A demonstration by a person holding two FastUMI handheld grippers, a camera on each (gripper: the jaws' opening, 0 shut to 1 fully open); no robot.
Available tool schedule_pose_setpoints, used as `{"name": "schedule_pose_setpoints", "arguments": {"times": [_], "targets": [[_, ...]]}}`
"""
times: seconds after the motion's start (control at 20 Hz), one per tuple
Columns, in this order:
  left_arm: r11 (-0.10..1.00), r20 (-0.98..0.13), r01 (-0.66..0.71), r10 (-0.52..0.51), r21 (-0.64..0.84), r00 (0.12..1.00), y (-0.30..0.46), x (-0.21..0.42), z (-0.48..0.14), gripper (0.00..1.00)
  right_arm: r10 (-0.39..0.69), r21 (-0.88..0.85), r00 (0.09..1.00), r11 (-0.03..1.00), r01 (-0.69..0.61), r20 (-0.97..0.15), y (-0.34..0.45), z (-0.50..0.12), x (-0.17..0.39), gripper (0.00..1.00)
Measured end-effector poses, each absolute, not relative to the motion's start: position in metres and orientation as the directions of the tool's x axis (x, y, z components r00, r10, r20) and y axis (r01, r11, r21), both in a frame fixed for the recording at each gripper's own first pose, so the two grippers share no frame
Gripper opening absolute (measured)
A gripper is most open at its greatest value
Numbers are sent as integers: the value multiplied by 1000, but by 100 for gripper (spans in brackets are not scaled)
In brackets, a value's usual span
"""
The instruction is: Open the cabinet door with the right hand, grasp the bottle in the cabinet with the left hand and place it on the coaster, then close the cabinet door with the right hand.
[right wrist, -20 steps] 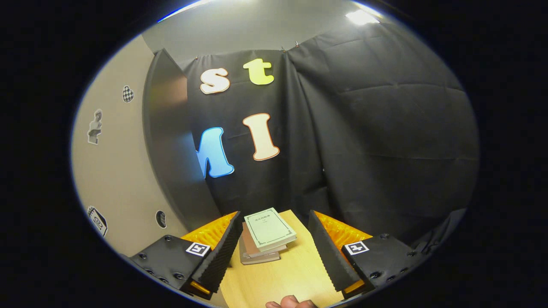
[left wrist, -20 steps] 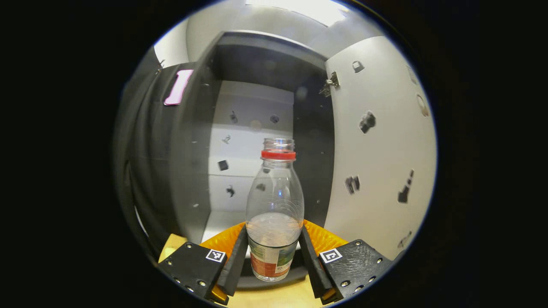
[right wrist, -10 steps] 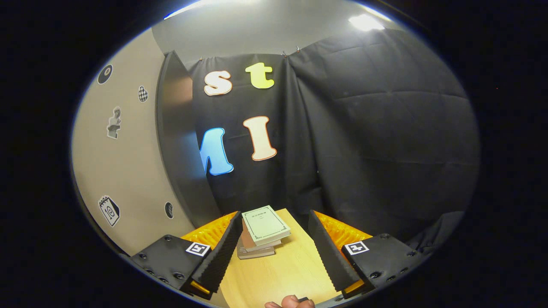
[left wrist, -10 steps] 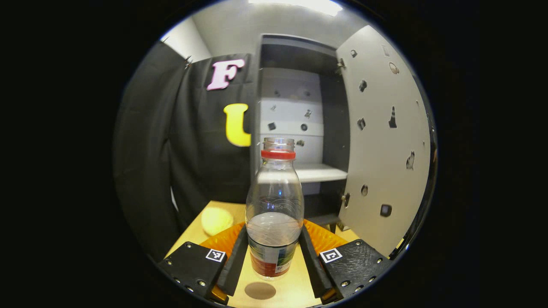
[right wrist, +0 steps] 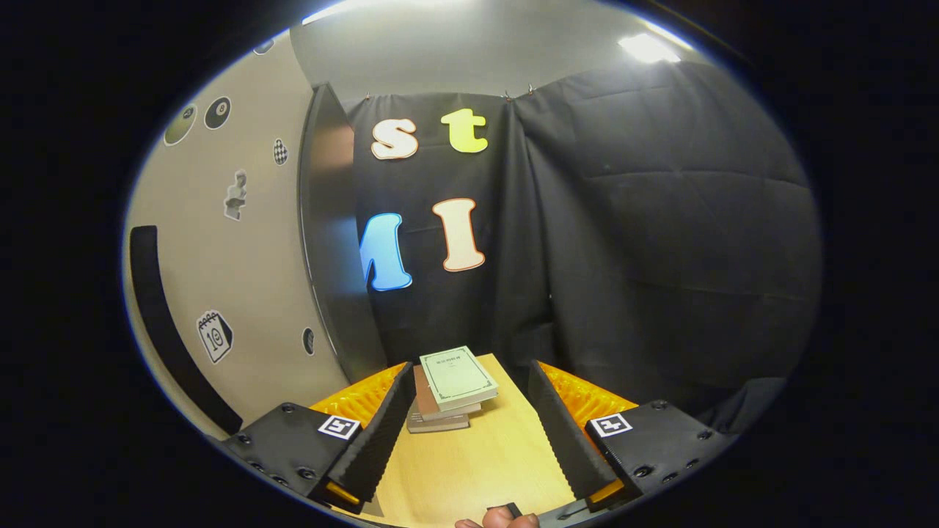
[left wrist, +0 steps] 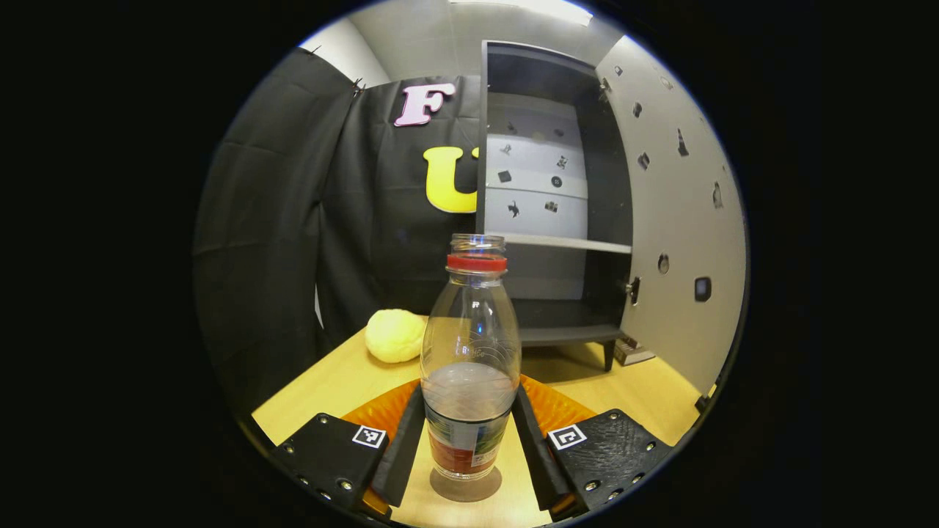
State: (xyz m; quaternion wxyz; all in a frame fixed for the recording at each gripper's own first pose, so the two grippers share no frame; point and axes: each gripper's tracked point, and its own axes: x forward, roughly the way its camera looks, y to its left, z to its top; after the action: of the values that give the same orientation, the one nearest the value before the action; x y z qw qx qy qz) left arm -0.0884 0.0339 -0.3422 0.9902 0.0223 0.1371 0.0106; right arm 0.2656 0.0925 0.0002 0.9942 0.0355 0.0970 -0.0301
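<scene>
Left gripper (left wrist: 468,440) pinching uncapped clear bottle (left wrist: 470,352) upright between both fingers, directly above round coaster (left wrist: 465,486) on wooden table (left wrist: 345,381). Cabinet door (left wrist: 678,242) open. Right gripper (right wrist: 466,433) jaws spread, nothing between them, stacked books (right wrist: 447,389) beyond.

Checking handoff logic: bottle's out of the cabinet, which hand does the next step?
Left. Its fingers clamp the bottle just above the coaster, so it only has to set it down. The right gripper is open, beside the open door.
</scene>
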Motion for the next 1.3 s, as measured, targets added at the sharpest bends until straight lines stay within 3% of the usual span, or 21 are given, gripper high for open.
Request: {"name": "schedule_pose_setpoints", "arguments": {"times": [0.05, 0.6, 0.75, 0.85, 1.3], "targets": [[999, -277, -23, 33, 37, 960, 36, -88, -351, 62, -61, 59, 979, 995, 74, -197, 89, 1, 262, 98], [999, -319, 14, -2, 34, 948, 35, -87, -409, 63, -113, 5, 950, 993, 120, -292, 97, -31, 228, 98], [1000, -303, 27, -23, 8, 953, 30, -87, -403, 63, -100, 19, 936, 993, 113, -338, 105, -47, 221, 98], [1000, -304, 15, -16, -7, 952, 32, -89, -401, 73, -82, 25, 928, 995, 98, -363, 114, -55, 217, 98], [1000, -350, -2, 3, 3, 937, 36, -107, -403, 73, -103, 7, 918, 993, 115, -383, 110, -74, 220, 98]]}}
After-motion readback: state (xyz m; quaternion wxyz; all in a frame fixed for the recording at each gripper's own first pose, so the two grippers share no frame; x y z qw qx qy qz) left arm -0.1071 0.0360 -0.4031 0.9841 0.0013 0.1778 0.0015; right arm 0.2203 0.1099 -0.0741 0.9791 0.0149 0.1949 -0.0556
